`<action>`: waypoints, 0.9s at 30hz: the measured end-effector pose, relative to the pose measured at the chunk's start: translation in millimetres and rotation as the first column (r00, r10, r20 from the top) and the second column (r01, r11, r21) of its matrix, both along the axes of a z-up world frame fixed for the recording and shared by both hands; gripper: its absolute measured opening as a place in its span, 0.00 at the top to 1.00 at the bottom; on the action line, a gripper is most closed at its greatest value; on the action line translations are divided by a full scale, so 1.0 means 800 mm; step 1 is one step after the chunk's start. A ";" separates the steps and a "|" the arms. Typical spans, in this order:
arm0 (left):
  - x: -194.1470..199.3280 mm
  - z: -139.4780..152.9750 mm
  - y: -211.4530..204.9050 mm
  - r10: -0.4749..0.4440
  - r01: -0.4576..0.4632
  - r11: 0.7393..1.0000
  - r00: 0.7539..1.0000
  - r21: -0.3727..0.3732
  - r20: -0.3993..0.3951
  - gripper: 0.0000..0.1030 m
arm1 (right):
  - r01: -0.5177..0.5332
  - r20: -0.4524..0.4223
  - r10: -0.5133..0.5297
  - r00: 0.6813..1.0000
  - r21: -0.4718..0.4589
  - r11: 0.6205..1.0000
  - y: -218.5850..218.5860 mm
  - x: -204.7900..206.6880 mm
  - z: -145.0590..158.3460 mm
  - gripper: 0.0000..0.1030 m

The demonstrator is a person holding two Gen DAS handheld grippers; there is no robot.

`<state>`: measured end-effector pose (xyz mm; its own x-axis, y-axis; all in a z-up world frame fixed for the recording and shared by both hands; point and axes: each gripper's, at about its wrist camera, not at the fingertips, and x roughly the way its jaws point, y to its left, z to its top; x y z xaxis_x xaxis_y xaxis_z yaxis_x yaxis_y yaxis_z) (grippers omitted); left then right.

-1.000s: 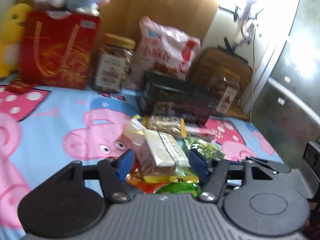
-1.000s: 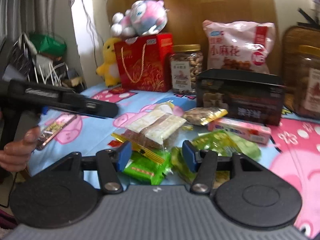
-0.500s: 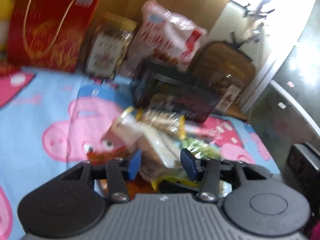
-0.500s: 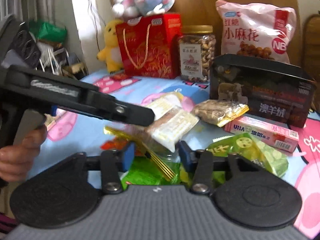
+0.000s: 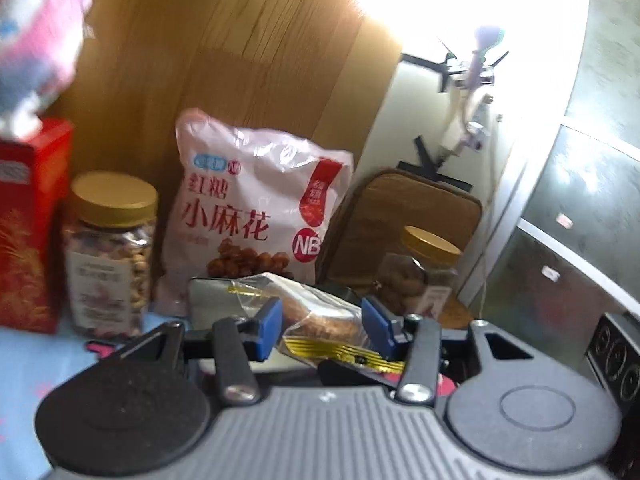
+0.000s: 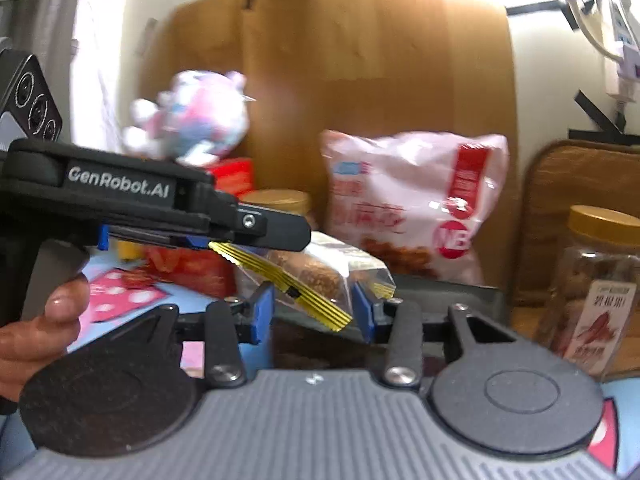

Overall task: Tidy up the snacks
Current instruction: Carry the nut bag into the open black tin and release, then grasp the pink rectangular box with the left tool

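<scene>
Holding one clear packet between them, both grippers pinch it above the dark box, in front of the pink bag. The left gripper and the right gripper have just been closing, and each now presses its blue pads on the packet's wrapper.

Risks:
- Film is slick; if the two hands pull apart or twist unevenly, the packet may tear or slip from one grip.
- A drop here could land beside the box rather than in it.

View differences: the right wrist view shows the person's hand on the left tool's handle, and the box rim just behind the packet. The left wrist view shows the nut jar left of the bag, which the left tool largely blocks in the other view.
</scene>
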<state>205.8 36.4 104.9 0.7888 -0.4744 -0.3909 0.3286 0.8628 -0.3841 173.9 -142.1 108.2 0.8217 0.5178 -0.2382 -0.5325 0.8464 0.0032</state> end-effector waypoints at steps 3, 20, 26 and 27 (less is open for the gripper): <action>0.036 -0.021 -0.008 0.009 -0.009 1.000 0.999 -0.010 -0.037 0.57 | 0.031 -0.027 -0.032 0.999 -0.029 0.999 -0.001 0.029 -0.010 0.56; -0.068 -0.057 0.070 0.059 -0.075 0.987 0.992 -0.145 -0.111 0.51 | 0.044 -0.171 -0.031 0.985 0.077 0.996 -0.074 -0.027 -0.074 0.53; -0.104 -0.086 0.060 0.016 -0.048 0.988 0.979 -0.150 -0.204 0.49 | 0.022 -0.223 -0.038 0.974 -0.074 0.997 -0.078 -0.004 -0.096 0.27; -0.107 -0.087 0.058 0.012 -0.046 0.988 0.976 -0.149 -0.216 0.49 | -0.009 -0.253 -0.014 0.967 -0.088 0.996 -0.079 0.005 -0.101 0.25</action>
